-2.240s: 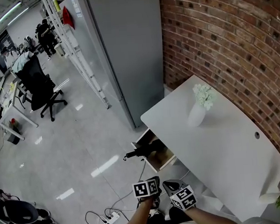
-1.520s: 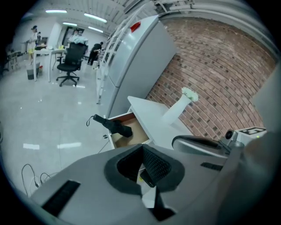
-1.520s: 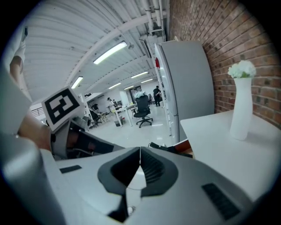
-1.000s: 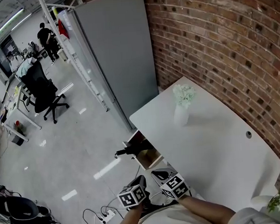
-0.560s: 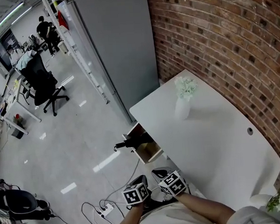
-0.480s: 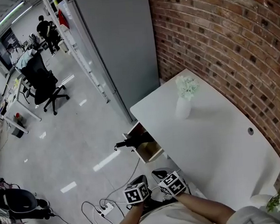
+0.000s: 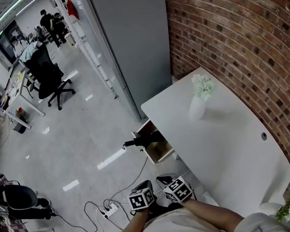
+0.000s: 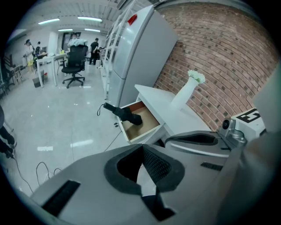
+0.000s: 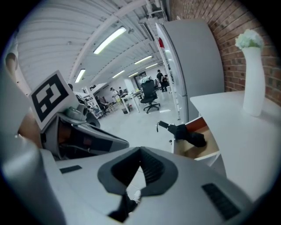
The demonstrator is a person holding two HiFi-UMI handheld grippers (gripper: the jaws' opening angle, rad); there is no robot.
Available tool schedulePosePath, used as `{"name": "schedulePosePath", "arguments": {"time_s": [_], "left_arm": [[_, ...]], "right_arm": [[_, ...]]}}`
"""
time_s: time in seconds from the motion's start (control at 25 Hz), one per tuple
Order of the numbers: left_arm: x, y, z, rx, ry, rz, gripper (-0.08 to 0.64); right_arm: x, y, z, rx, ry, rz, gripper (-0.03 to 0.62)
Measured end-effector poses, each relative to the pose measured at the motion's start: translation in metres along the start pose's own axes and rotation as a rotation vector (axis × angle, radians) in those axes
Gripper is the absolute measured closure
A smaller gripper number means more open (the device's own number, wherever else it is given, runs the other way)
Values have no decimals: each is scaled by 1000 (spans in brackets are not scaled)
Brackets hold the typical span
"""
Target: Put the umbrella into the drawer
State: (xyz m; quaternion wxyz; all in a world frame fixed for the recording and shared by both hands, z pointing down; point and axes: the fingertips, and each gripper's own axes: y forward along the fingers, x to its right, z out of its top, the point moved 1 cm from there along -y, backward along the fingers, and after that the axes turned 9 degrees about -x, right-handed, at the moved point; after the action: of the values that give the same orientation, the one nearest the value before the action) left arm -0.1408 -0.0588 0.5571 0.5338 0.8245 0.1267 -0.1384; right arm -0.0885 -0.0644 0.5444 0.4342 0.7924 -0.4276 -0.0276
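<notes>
Umbrella (image 7: pixel 144 139), black and folded, juts from boxy wooden drawer (image 7: pixel 163 149).

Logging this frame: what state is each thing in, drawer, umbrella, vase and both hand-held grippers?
Drawer: open.
Umbrella: folded, lying in the drawer, handle end poking out over its edge.
Vase: upright on the table.
Left hand-held gripper: shut, empty.
Right hand-held gripper: shut, empty.

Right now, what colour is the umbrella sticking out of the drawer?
Black. The umbrella shows best in the left gripper view, lying half in the open drawer.
</notes>
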Motion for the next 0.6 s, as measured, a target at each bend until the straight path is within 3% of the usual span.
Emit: {"name": "schedulePosePath", "arguments": {"time_s": [0.6], "left_arm": [[7, 5, -9, -4, 9, -20, 554]], "right_arm": [[-7, -6, -3, -9, -33, 2, 577]]}}
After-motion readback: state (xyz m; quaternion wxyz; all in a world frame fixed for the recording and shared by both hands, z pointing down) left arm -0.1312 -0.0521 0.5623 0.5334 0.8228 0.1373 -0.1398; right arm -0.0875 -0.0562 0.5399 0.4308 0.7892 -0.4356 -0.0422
